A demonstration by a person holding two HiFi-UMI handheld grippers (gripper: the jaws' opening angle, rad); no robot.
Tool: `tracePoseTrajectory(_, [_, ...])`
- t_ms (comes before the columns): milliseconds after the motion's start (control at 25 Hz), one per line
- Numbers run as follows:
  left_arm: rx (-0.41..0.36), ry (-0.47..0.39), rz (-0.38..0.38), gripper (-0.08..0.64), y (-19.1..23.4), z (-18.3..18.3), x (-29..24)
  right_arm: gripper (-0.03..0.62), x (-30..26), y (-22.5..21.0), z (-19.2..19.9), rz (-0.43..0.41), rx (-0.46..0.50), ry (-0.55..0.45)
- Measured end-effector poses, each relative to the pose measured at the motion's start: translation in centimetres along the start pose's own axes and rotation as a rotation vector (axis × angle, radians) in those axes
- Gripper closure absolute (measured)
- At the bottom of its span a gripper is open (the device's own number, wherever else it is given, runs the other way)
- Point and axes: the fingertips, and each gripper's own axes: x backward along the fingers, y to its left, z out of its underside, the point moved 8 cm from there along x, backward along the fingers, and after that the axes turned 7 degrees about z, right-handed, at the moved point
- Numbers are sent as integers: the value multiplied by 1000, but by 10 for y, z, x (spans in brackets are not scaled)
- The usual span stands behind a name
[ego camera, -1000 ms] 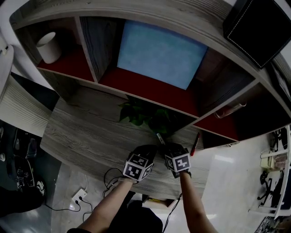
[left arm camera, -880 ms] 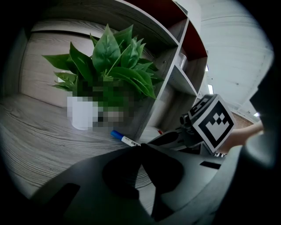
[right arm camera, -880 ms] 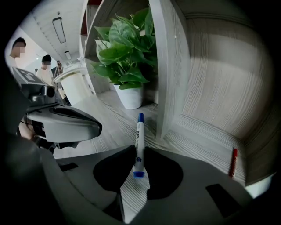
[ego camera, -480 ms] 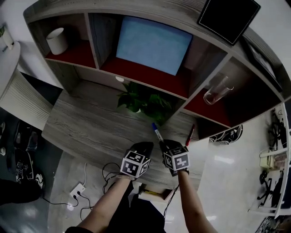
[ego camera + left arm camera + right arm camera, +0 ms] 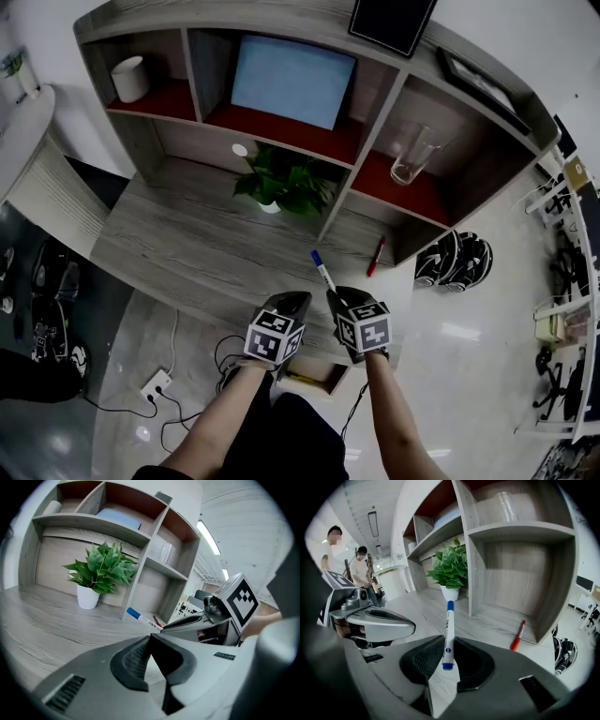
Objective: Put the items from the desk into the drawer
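Grey wood-grain desk (image 5: 187,234) carries a shelf unit (image 5: 375,103), a potted plant (image 5: 281,183) and a red pen (image 5: 376,256). The marker (image 5: 448,630) is clear of the desk, held in the right hand-held gripper (image 5: 447,649), with its blue cap pointing to 11 o'clock in the head view. The red pen lies at 1 o'clock from that gripper.

Handling: the marker appears light, rigid and smooth-barrelled. It may pivot when held near one end, so a mid-barrel hold is preferable.

The right jaws stand narrowly apart, with the pads clamped on the marker's rear end. The left hand-held gripper (image 5: 149,639) has its jaws together, with nothing between them.
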Motion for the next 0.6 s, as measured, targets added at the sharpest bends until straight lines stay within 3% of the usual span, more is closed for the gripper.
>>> tracePoseTrajectory(600, [-36, 5, 7, 532, -70, 41, 29, 525, 80, 10, 53, 20, -26, -64])
